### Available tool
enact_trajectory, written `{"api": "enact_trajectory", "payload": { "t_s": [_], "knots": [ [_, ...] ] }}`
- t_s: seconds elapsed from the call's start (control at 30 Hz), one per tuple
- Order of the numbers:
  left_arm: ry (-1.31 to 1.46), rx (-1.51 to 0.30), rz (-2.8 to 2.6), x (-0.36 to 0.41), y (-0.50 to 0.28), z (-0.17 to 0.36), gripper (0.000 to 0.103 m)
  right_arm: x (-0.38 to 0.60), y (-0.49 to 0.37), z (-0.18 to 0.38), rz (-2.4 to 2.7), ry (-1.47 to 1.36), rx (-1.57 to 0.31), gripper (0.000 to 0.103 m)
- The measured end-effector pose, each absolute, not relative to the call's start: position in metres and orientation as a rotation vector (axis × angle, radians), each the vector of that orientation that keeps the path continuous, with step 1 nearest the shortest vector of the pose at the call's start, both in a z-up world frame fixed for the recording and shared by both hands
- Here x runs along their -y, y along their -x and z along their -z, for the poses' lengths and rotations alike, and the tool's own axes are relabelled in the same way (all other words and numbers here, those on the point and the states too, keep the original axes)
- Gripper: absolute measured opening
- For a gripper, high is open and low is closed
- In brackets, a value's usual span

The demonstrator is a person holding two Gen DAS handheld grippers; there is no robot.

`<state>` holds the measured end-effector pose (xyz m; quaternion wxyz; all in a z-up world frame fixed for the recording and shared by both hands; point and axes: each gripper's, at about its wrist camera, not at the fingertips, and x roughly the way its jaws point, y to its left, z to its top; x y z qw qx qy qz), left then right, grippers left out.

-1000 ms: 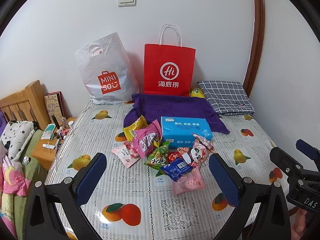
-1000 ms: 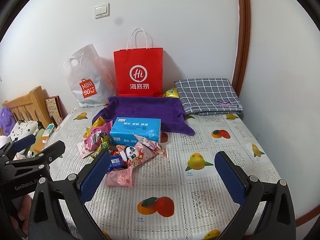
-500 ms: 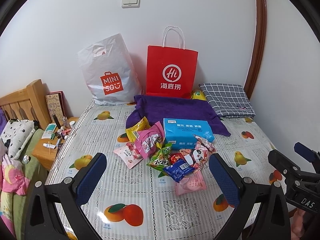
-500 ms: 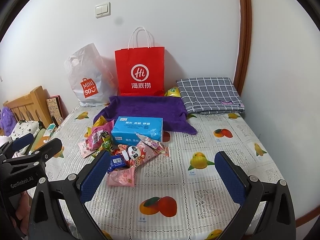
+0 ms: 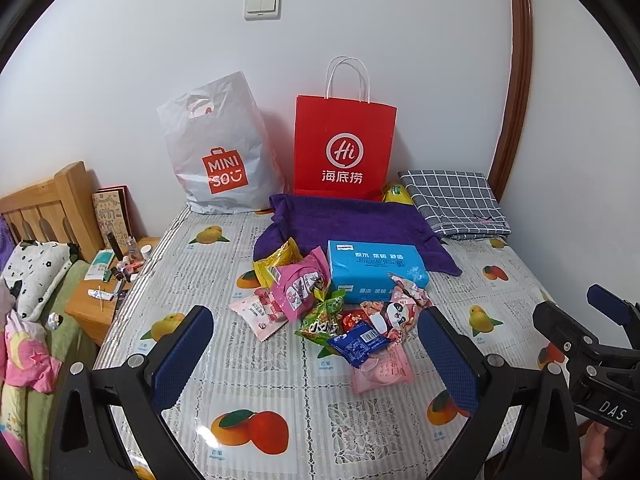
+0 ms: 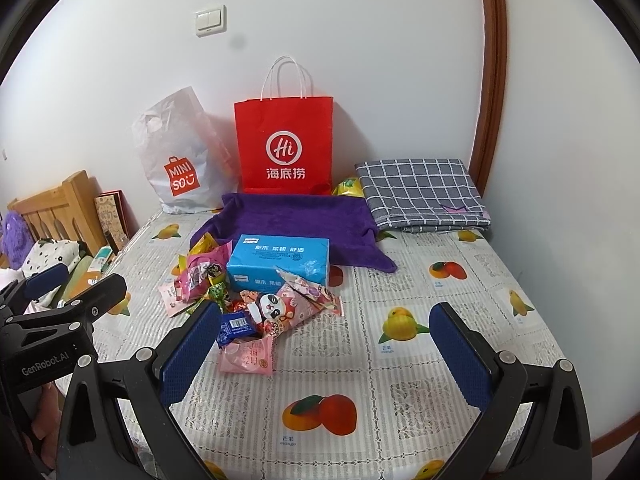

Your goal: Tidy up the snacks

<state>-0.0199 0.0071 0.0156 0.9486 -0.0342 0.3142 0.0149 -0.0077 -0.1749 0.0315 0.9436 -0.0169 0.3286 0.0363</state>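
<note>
A heap of snack packets lies mid-table: pink, green, yellow, a dark blue one and a panda-print one. Behind the heap sits a blue tissue box. My left gripper hovers open before the heap with nothing between its fingers. Further right, my right gripper also stands open and empty, its left finger overlapping the heap's near edge. Each gripper shows at the side of the other's view.
Against the wall stand a red paper bag and a white plastic bag. A purple towel and folded checked cloth lie behind the snacks. A cluttered wooden nightstand and a bed are left of the fruit-print tablecloth.
Both grippers have drifted slightly, so the scene sits a little lower and to the right in each view. Nothing on the table has moved, and both grippers remain open.
</note>
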Motion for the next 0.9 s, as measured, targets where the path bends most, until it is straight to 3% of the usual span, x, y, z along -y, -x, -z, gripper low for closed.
{"api": "enact_trajectory", "payload": {
  "t_s": [0.9],
  "knots": [
    [0.035,-0.686,-0.006,-0.007,-0.027,0.002,0.103,0.179,-0.029,-0.016,-0.056,0.06,-0.695,0.103]
  ]
}}
